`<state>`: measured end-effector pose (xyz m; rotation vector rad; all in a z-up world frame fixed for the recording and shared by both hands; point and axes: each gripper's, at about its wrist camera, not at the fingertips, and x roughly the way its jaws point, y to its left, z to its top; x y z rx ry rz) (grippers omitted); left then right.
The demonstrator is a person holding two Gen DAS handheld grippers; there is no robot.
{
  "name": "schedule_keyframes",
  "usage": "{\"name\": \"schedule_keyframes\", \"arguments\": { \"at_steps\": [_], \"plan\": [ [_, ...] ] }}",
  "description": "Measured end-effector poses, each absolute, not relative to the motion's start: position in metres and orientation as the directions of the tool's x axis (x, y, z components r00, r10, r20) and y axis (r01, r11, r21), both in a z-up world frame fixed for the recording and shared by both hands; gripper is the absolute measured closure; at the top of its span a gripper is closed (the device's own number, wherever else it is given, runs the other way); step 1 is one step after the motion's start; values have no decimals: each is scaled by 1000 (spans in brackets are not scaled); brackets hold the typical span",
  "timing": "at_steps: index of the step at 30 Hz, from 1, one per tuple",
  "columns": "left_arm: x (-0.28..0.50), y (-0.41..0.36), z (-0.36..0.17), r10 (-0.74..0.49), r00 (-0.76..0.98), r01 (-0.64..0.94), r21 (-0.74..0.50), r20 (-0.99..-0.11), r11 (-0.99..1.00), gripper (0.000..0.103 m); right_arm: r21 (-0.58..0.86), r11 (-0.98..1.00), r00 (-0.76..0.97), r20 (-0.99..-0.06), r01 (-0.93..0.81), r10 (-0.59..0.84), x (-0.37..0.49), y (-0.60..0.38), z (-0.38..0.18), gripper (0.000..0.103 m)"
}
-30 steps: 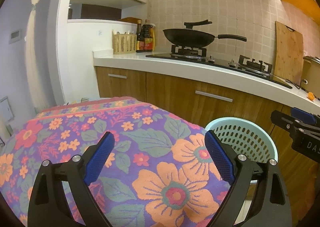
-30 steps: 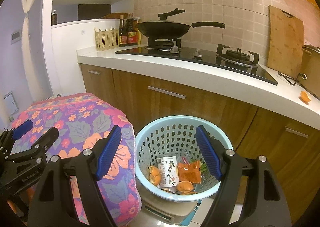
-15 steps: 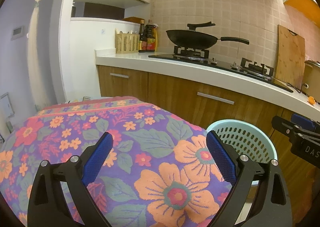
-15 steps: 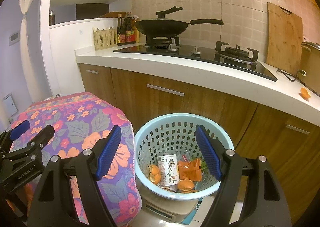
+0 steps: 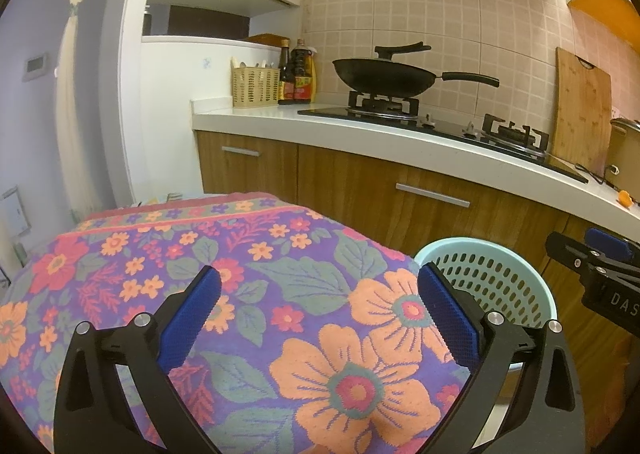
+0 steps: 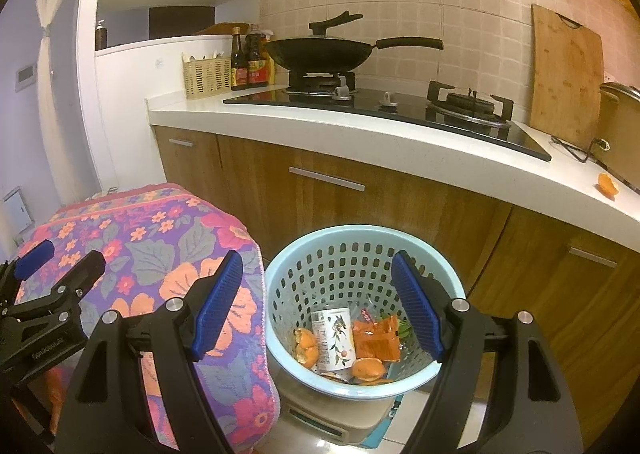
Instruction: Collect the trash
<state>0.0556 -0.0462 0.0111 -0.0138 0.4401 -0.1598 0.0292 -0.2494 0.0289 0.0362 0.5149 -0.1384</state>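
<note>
A light blue perforated trash basket stands on the floor by the cabinets. It holds a white printed carton, an orange wrapper and orange peels. My right gripper is open and empty above the basket. My left gripper is open and empty above a floral cloth; the basket is to its right. An orange peel lies on the countertop at the far right, also in the left wrist view.
A white countertop carries a gas stove with a black wok, sauce bottles, a woven utensil holder, a wooden cutting board and a pot. Wooden cabinets are below. The floral-covered object stands left of the basket.
Both views have shifted slightly; the cameras have risen a little. Both grippers stay open and empty. The basket contents are unchanged.
</note>
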Motion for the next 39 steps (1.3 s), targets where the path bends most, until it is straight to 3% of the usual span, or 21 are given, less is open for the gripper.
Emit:
{"name": "schedule_keyframes", "arguments": {
  "at_steps": [39],
  "plan": [
    [55, -44, 11, -148, 896, 147, -35, -419, 988, 7, 10, 990, 865, -487, 141, -119, 29, -249, 30, 30]
  ]
}}
